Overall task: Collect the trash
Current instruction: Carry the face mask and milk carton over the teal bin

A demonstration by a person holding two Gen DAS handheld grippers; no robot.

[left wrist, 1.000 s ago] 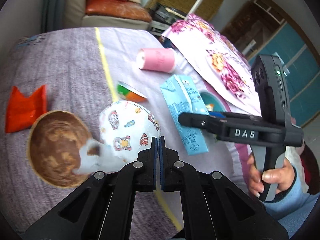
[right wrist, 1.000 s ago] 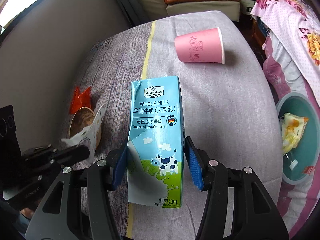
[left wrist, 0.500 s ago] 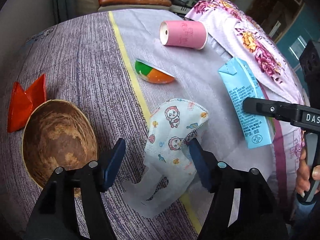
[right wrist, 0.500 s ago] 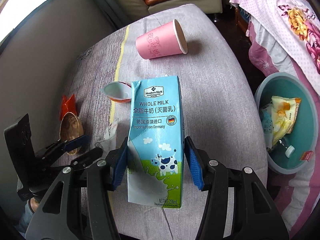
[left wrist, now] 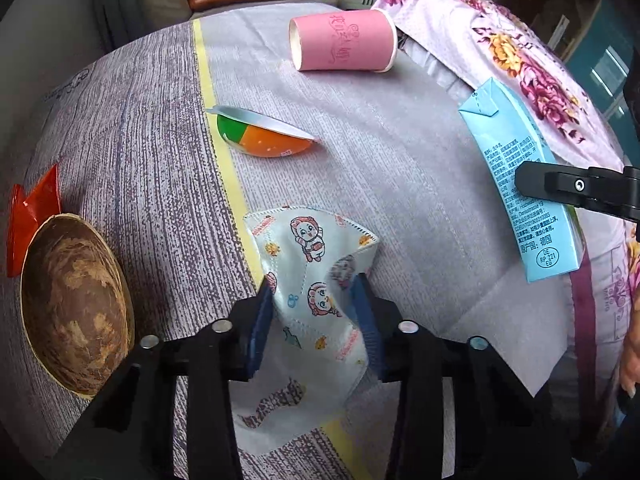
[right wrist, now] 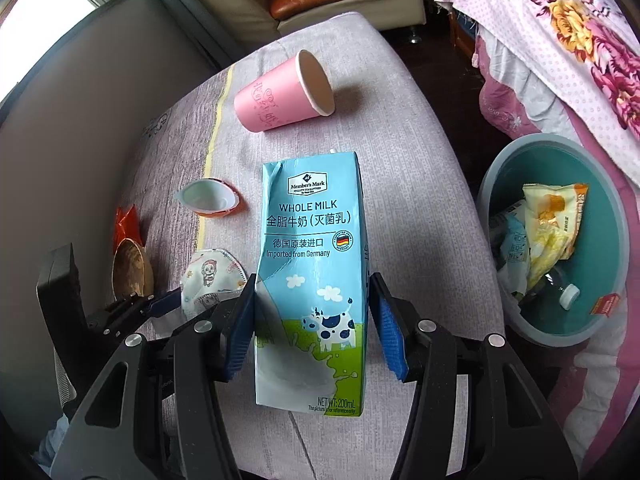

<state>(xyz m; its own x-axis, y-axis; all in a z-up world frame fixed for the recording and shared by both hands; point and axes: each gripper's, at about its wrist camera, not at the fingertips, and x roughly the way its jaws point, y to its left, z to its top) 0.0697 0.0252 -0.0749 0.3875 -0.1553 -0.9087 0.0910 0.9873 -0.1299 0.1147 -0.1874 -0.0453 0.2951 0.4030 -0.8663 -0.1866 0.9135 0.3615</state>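
Observation:
My right gripper (right wrist: 312, 320) is shut on a blue whole-milk carton (right wrist: 310, 264) and holds it above the table; the carton also shows in the left wrist view (left wrist: 524, 184). My left gripper (left wrist: 314, 312) has its blue pads on both sides of a white cartoon-print face mask (left wrist: 316, 280) lying on the table, and the mask bunches between them. The mask also shows in the right wrist view (right wrist: 208, 280). A teal trash bin (right wrist: 500, 184) with wrappers and a bottle stands on the floor to the right.
On the purple tablecloth (left wrist: 140, 140) lie a pink paper cup (left wrist: 344, 40) on its side, an orange-green jelly cup (left wrist: 260, 136), a brown coconut-shell bowl (left wrist: 72, 308) and a red wrapper (left wrist: 32, 208). A floral cloth (left wrist: 520, 52) lies at the right edge.
My left gripper opened, dropped over the mask and has now closed in on it. My right gripper has carried the carton towards the bin side, bringing more of the bin into view.

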